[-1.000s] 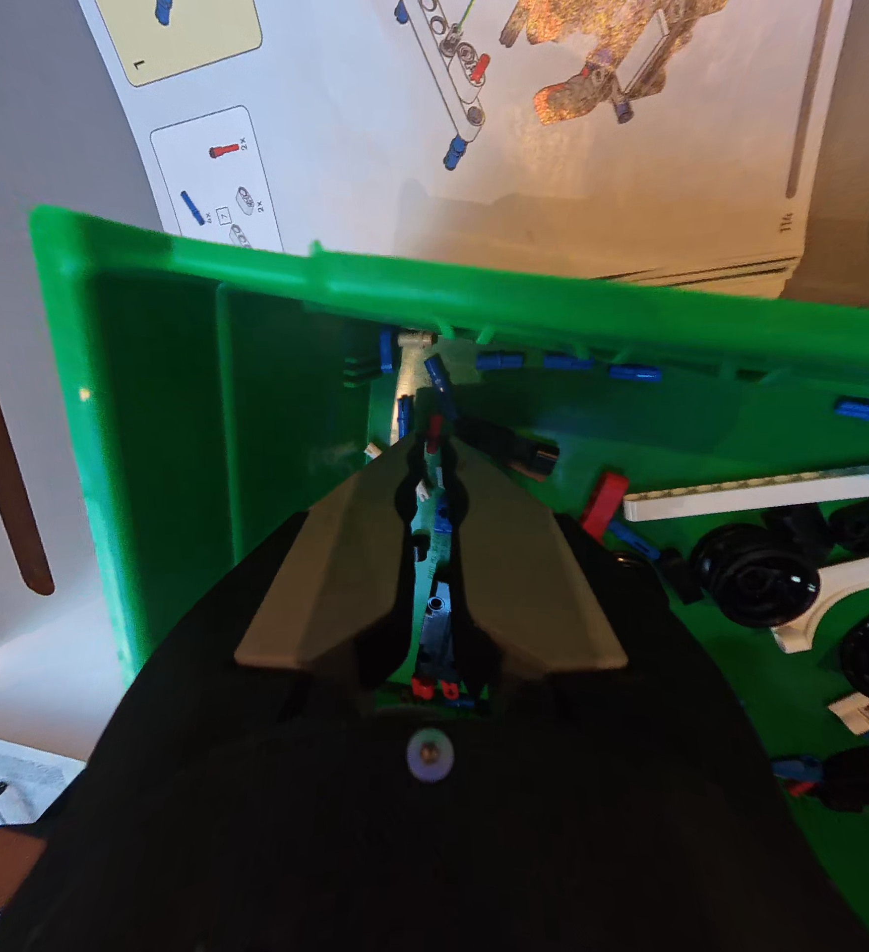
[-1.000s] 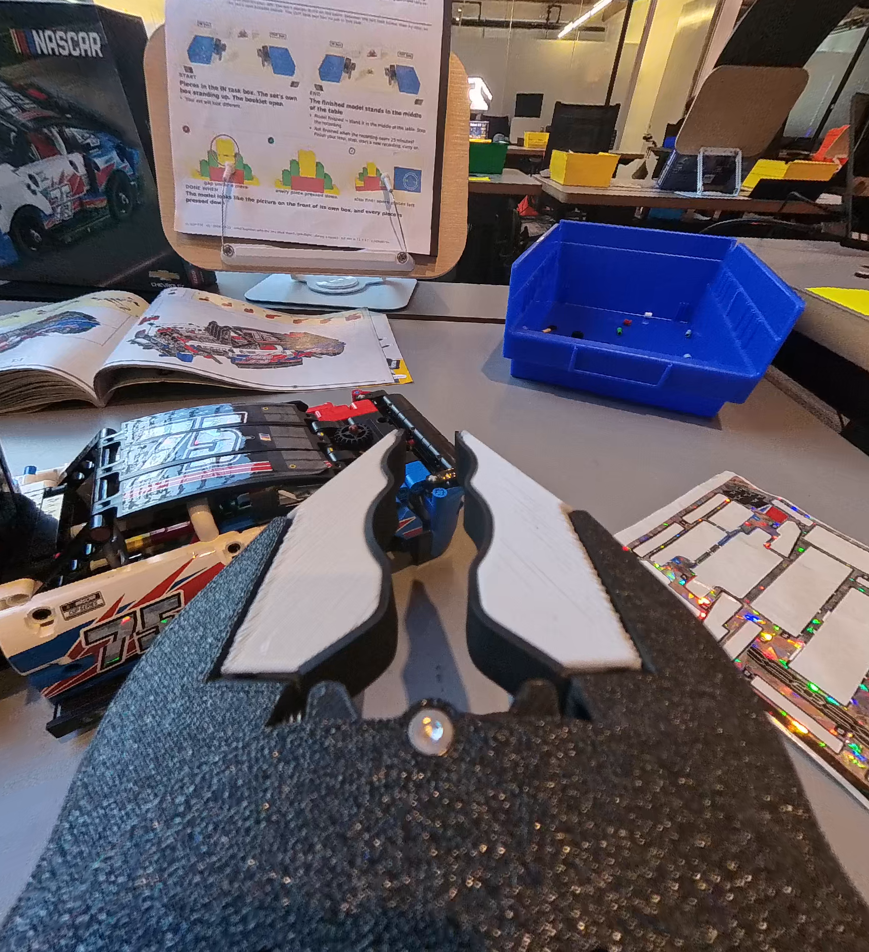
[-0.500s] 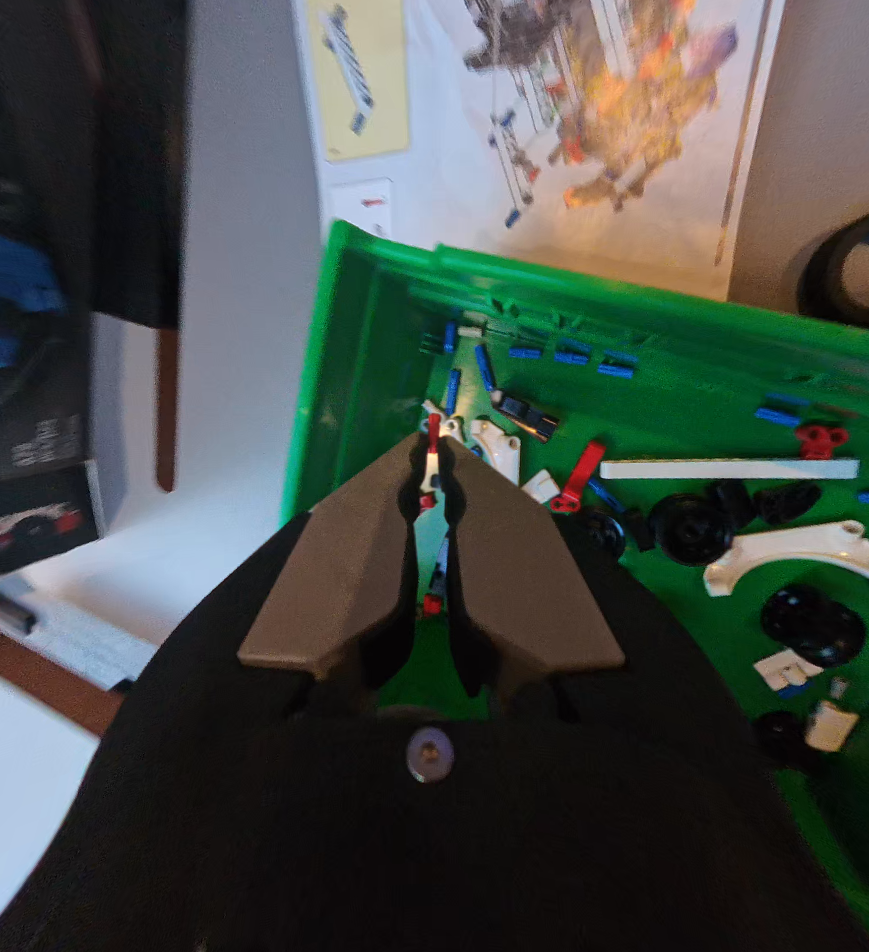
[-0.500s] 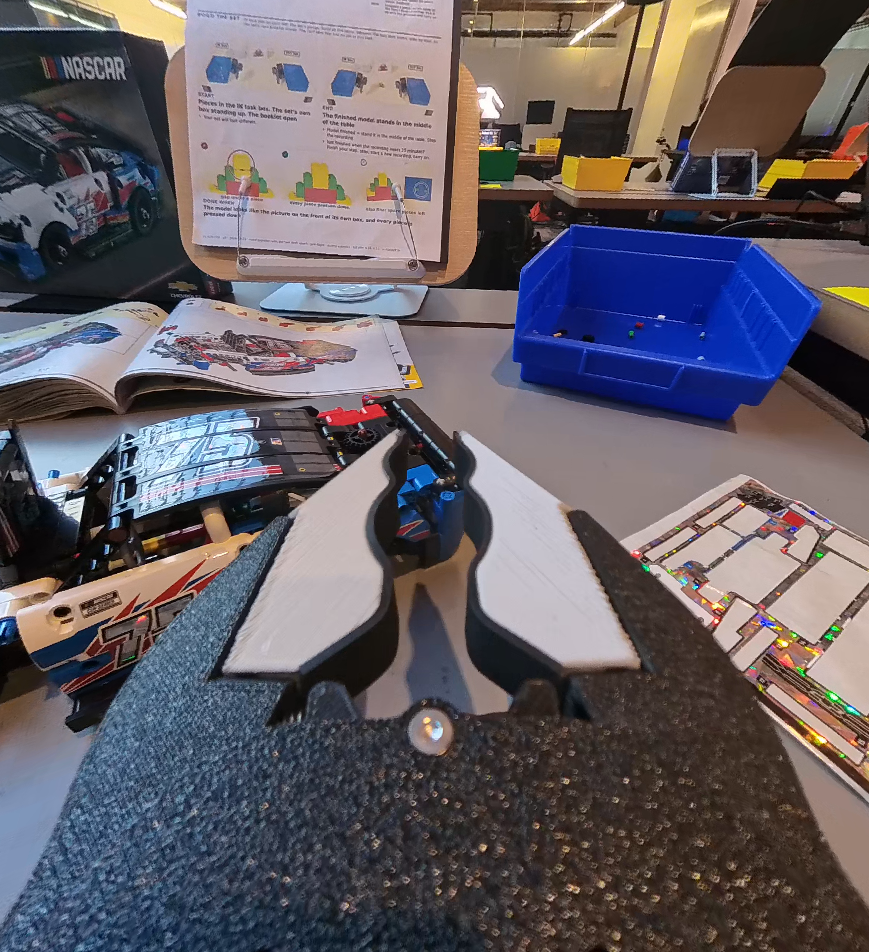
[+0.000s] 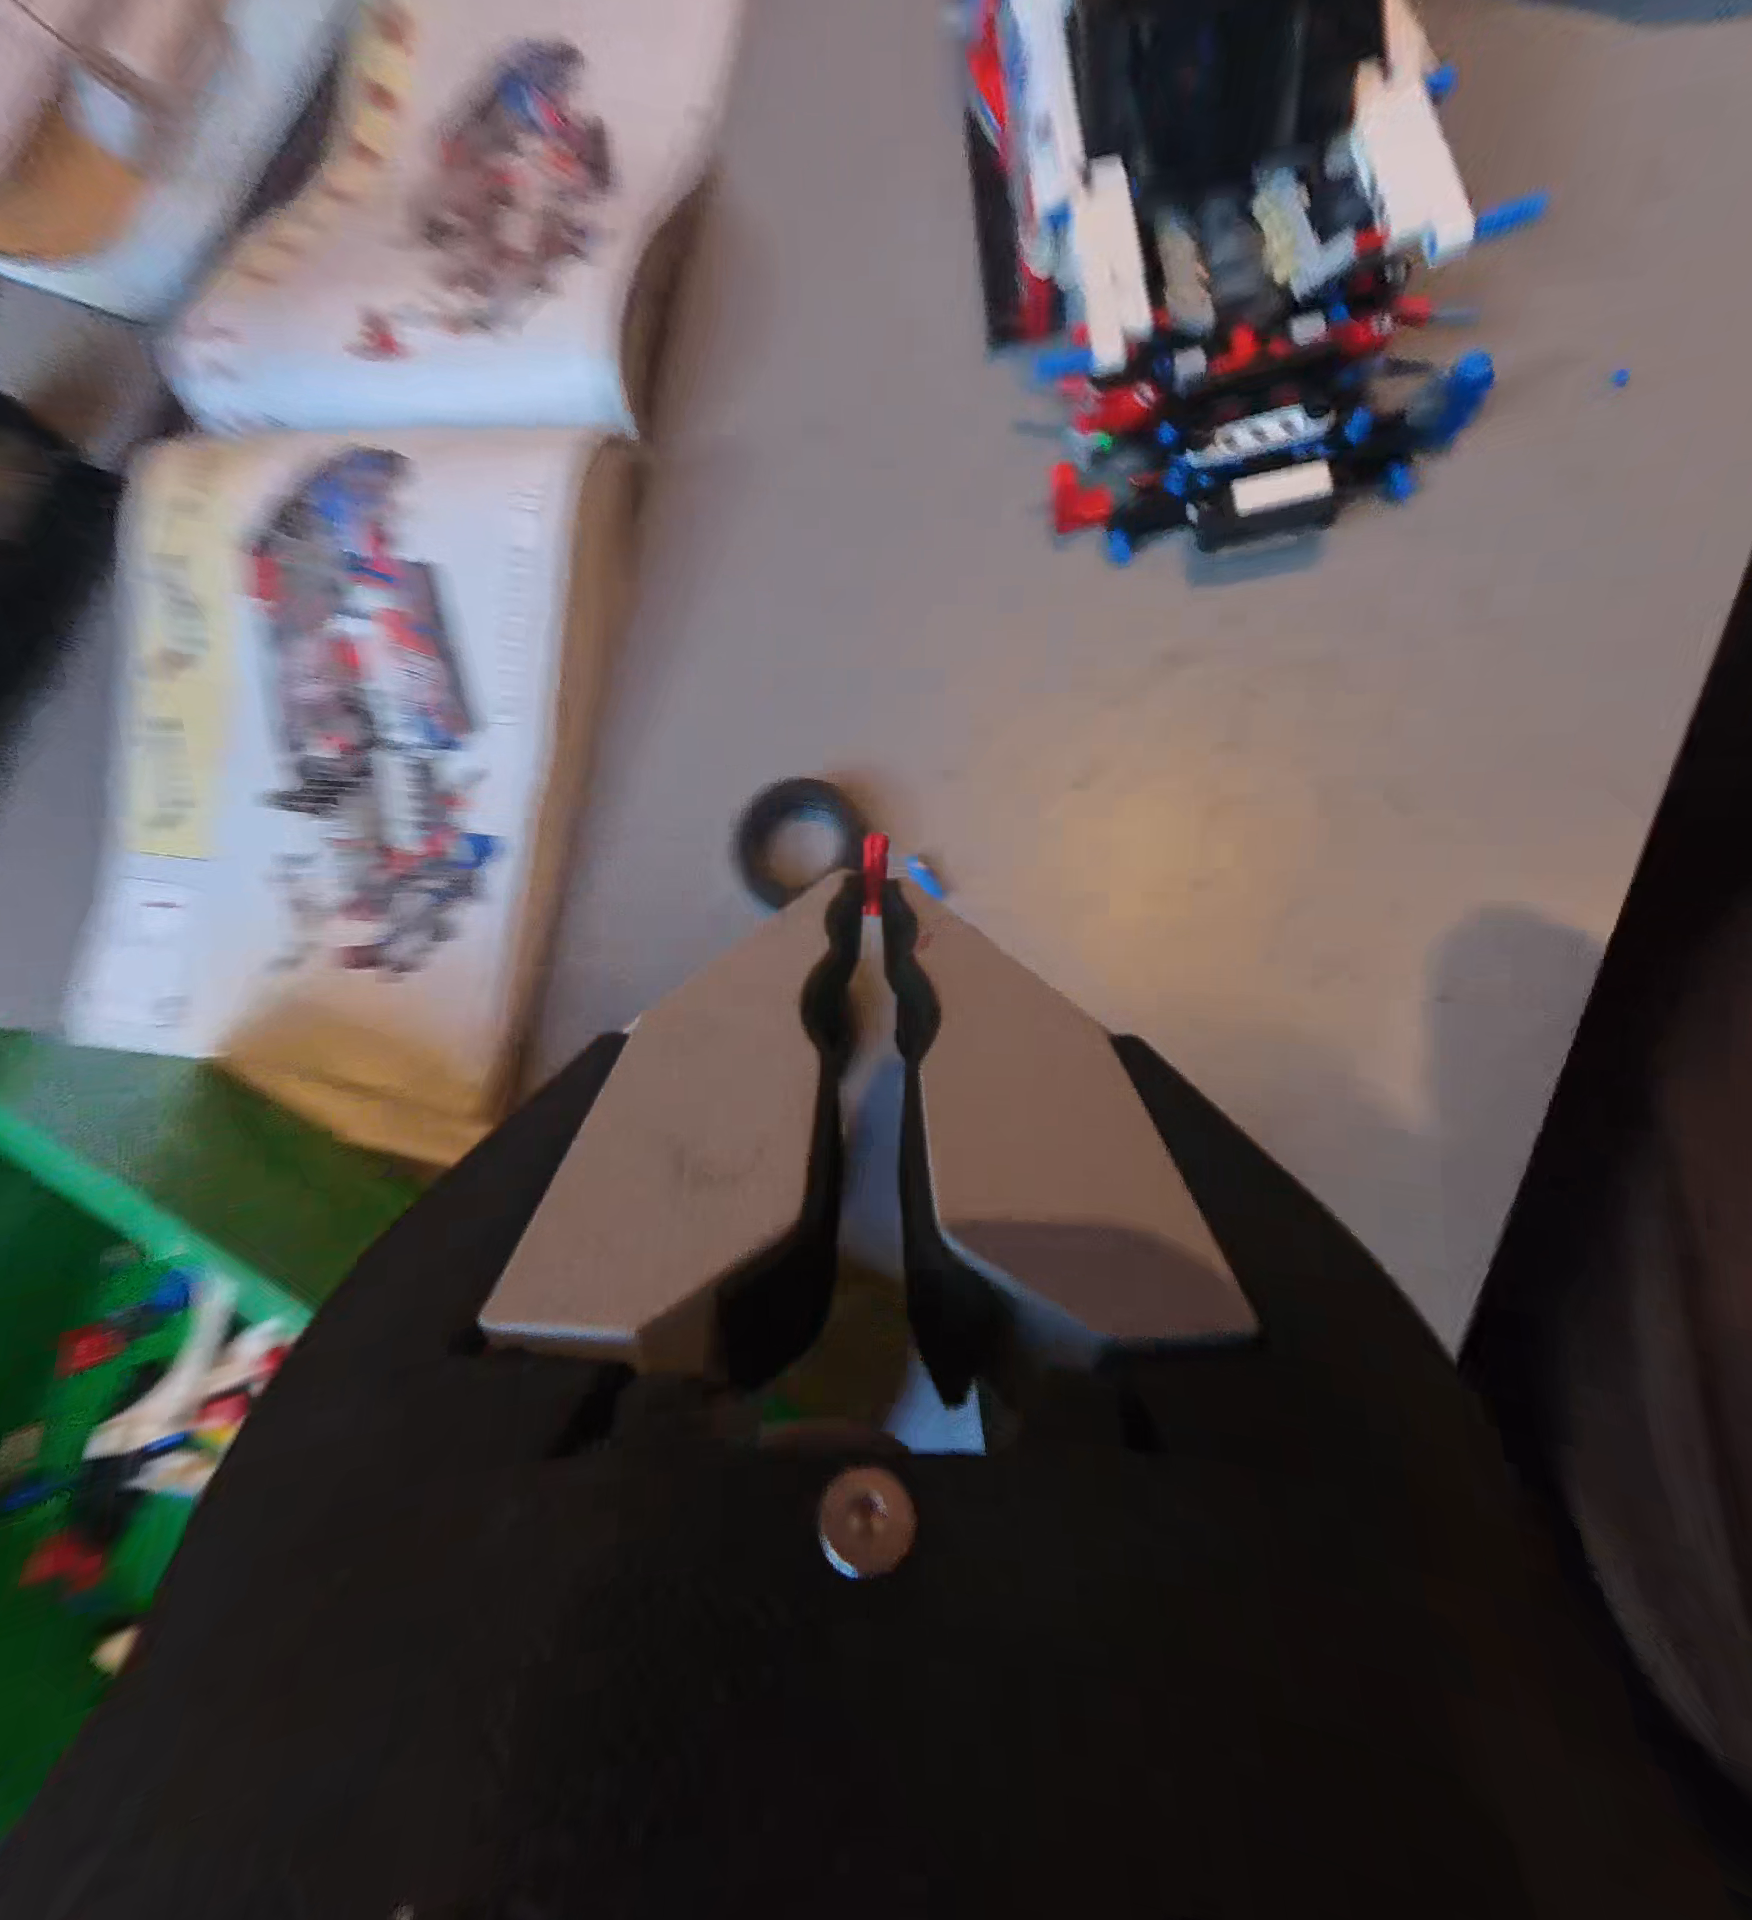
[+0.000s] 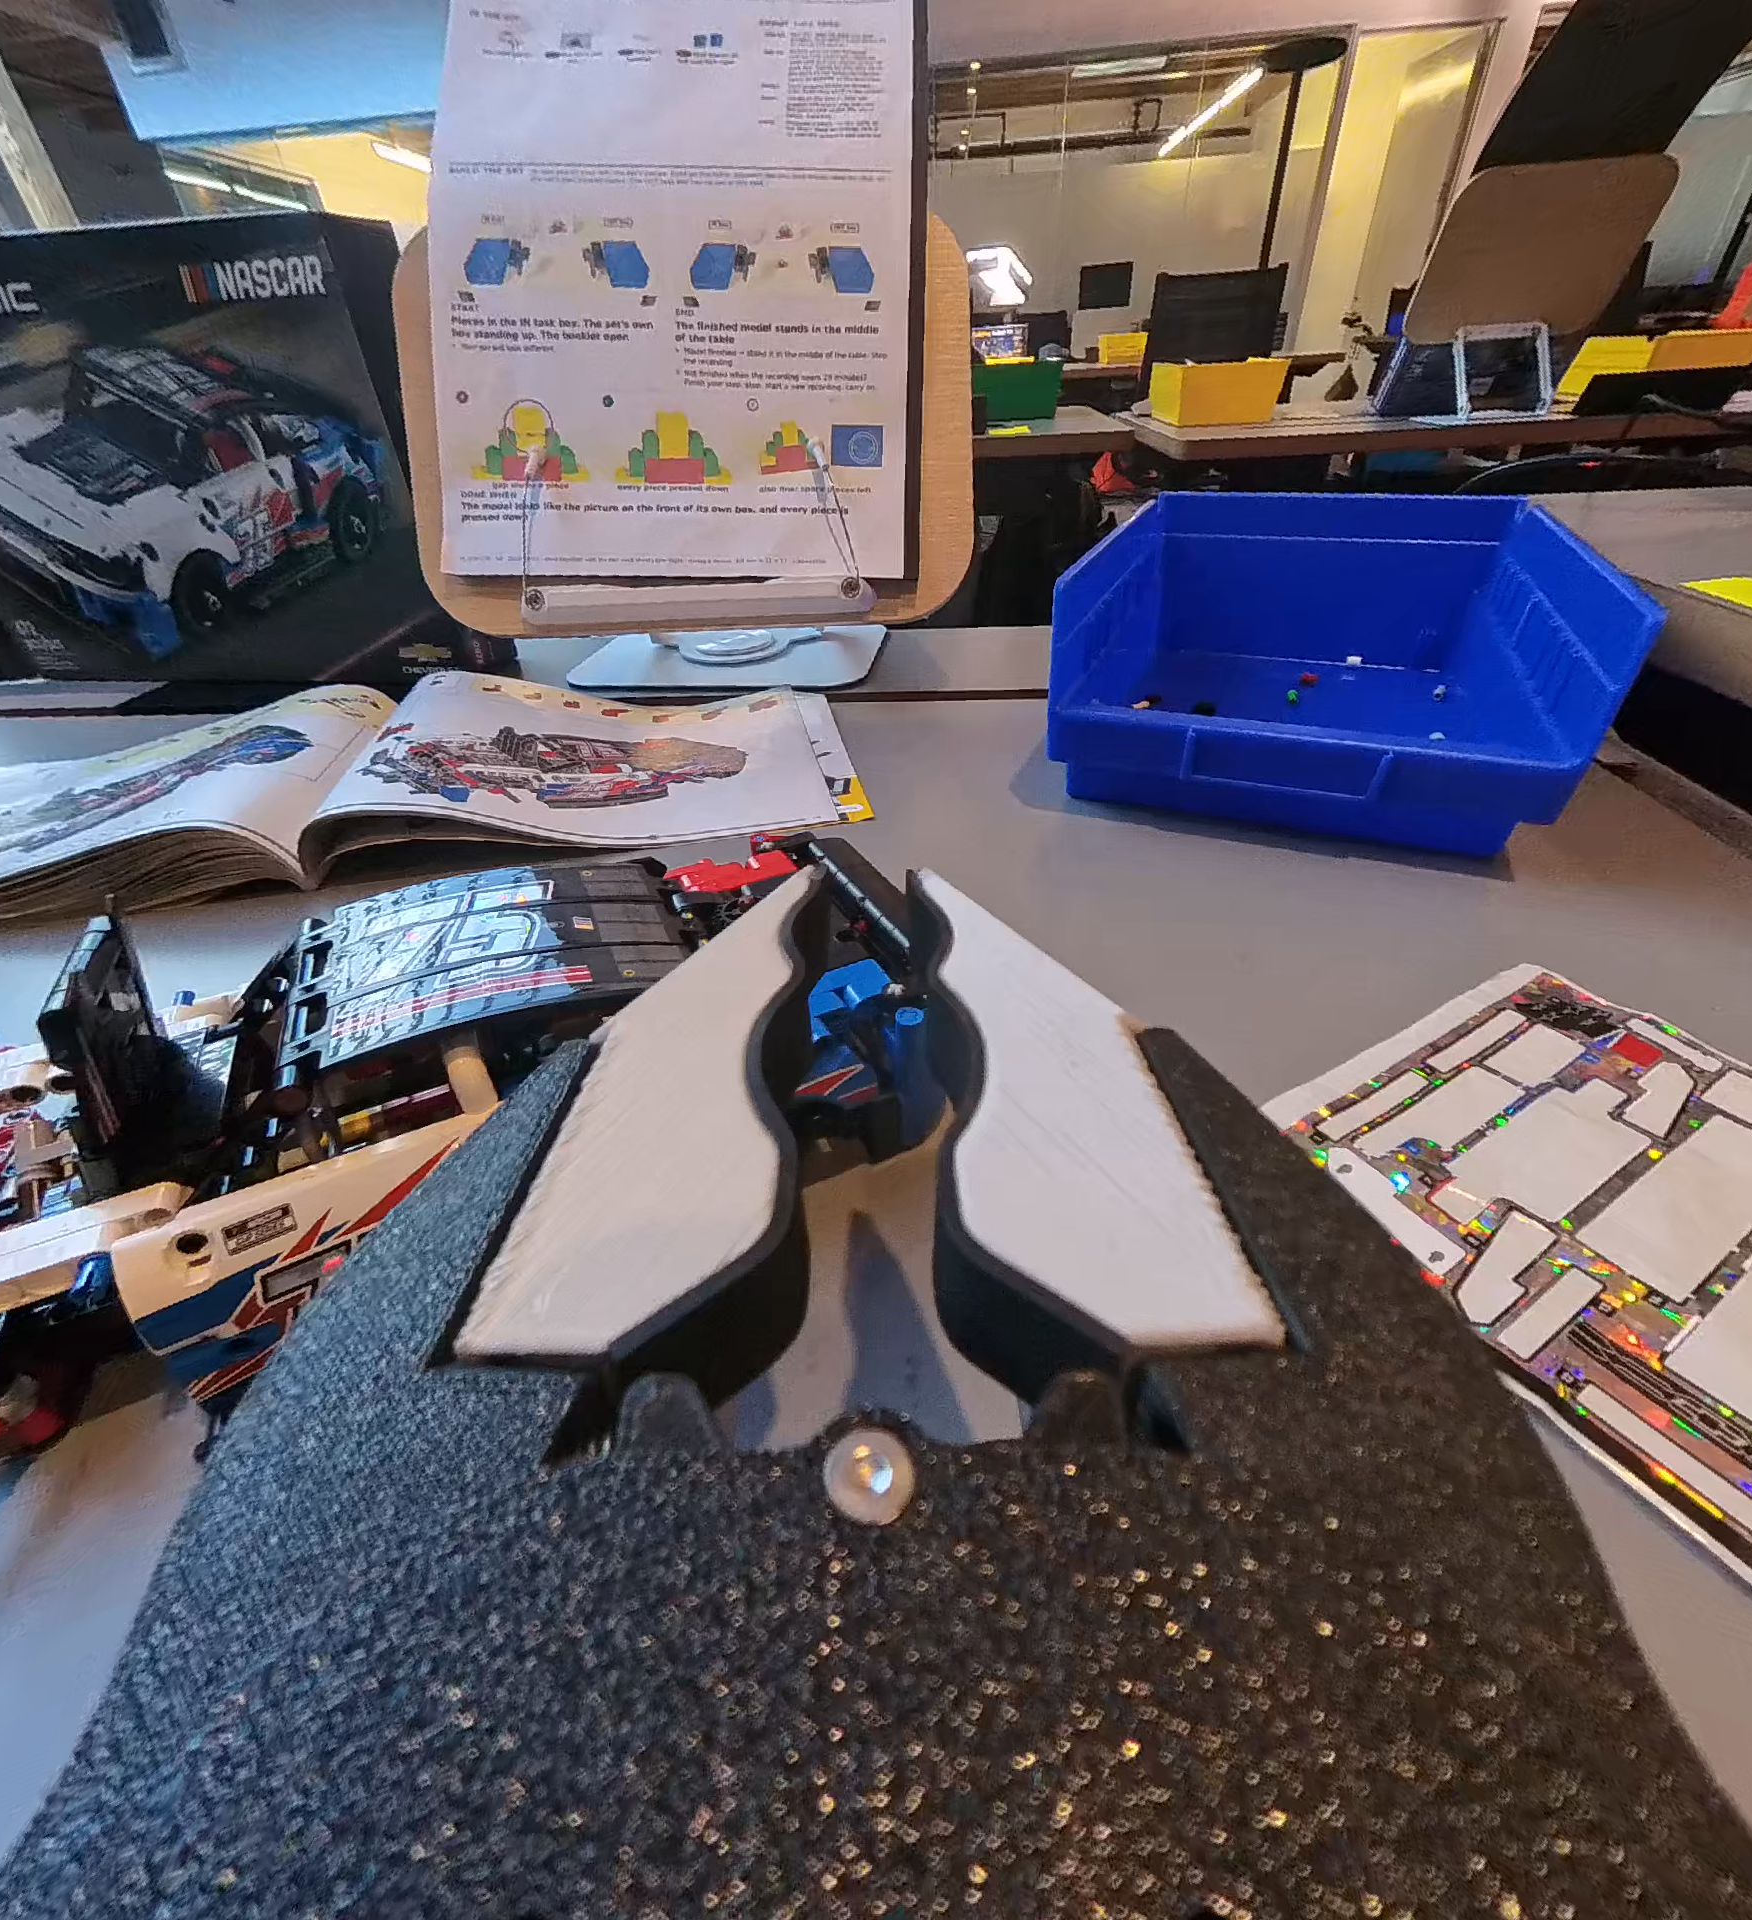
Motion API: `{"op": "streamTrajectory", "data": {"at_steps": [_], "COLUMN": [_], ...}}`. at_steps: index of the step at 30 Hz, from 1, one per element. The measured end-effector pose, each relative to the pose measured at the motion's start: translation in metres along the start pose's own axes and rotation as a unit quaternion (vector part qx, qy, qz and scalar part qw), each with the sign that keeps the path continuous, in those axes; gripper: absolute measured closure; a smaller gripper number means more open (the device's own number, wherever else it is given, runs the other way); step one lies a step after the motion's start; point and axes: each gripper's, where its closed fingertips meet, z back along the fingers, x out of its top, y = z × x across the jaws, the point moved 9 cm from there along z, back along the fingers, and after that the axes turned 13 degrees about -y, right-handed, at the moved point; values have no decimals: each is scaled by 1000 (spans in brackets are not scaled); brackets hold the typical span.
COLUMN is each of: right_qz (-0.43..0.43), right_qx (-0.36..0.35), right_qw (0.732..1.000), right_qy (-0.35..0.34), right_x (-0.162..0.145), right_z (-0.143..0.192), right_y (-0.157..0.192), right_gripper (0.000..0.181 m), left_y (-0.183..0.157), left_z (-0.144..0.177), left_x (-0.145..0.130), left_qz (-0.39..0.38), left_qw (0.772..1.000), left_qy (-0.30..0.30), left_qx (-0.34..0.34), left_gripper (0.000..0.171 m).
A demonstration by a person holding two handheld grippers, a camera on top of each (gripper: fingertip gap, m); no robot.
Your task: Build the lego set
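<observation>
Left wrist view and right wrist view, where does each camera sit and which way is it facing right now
Left wrist view: on the left gripper, looking steeply down at the grey table; its fingers pinch a red pin.
Right wrist view: on the right gripper, low, facing across the table to the blue bin; its fingers straddle the car's blue end.
Shared: the lego car and open instruction booklet.
</observation>
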Motion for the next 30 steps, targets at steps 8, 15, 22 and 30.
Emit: {"op": "streamTrajectory", "data": {"at_steps": [8, 15, 22, 30], "right_qz": [-6, -10, 9, 23], "right_qx": [1, 2, -18, -48], "right_qw": [1000, 1000, 1000, 999], "right_qy": [-8, -4, -16, -8], "right_x": [4, 2, 6, 2], "right_z": [6, 6, 10, 4], "right_y": [1, 0, -3, -10], "right_gripper": [170, 170, 173, 172], "left_y": [-28, -28, -30, -42], "left_z": [-66, -66, -36, -12], "left_x": [-54, -56, -61, -77], "left_qz": [35, 25, 72, 95], "left_qw": [996, 996, 994, 971], "left_qy": [76, 81, 3, -160], "left_qx": [-4, 14, 82, 147], "left_gripper": [170, 150, 125, 127]}}
